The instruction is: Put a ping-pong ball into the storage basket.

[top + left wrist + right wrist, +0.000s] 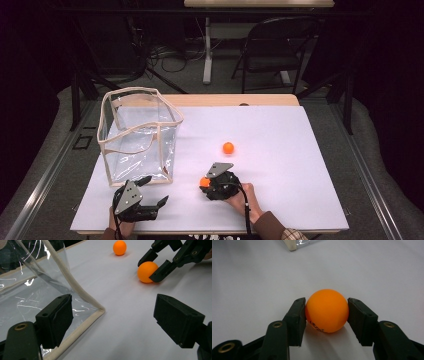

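High view: the white table (280,150) carries a clear bag (137,132) with a beige trim, standing open near the far left corner. Taking the bag as landmark, the person's left hand rests just in front of its near edge, low on the table; the left gripper (152,192) points toward the bag's near right corner with its jaws spread wide and nothing between them, as the left gripper view confirms (110,322). The right hand (245,197) lies to the right of the bag and a little nearer the person, its forearm in a brown sleeve (272,225). The right gripper (205,182) lies low and level, pointing leftward toward the bag, clenched on an orange ball (204,182). In the right gripper view both pads press the ball's (327,310) sides; it is smooth, round, with small dark print low on its face, and sits on the table. A second orange ball (228,147) lies free farther right of the bag.
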